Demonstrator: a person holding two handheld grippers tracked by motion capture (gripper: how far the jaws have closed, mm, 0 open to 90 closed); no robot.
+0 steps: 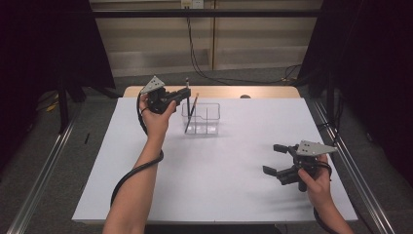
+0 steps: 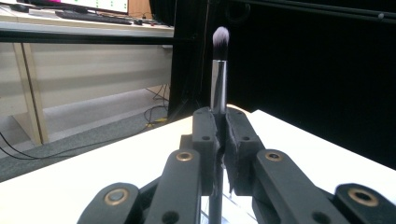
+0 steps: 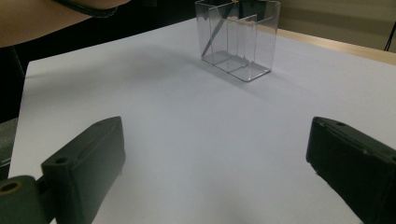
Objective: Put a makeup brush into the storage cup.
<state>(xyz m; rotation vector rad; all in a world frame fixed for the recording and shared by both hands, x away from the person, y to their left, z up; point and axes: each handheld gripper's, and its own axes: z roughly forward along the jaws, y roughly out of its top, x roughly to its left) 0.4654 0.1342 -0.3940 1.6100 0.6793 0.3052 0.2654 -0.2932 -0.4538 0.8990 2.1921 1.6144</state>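
Left gripper (image 1: 181, 96) up at the far left part of the white table (image 1: 219, 185), jaws pressed tight on a makeup brush (image 2: 218, 74). Clamped around the handle, brush standing upright, bristle tip poking well above the jaws, lower end of the handle running down between them and out of sight at the bottom of the left gripper view. From the high view, looks like the same brush (image 1: 187, 100) sits right at the left end of the clear organizer (image 1: 202, 118), pretty much over its left compartment; can't tell if the bottom end touches the floor of the box.

Also in that organizer: a second thin stick-like thing with an orange top (image 1: 191, 113), leaning at a slant in the left compartment, just beside the held brush. Visible through the clear wall in the right gripper view too (image 3: 215, 29).

Right gripper (image 1: 277, 160) well apart from all that, low over the near right part of the table, jaws spread wide, pinching nothing. Organizer (image 3: 238, 39) straight ahead of it, far off across bare table.
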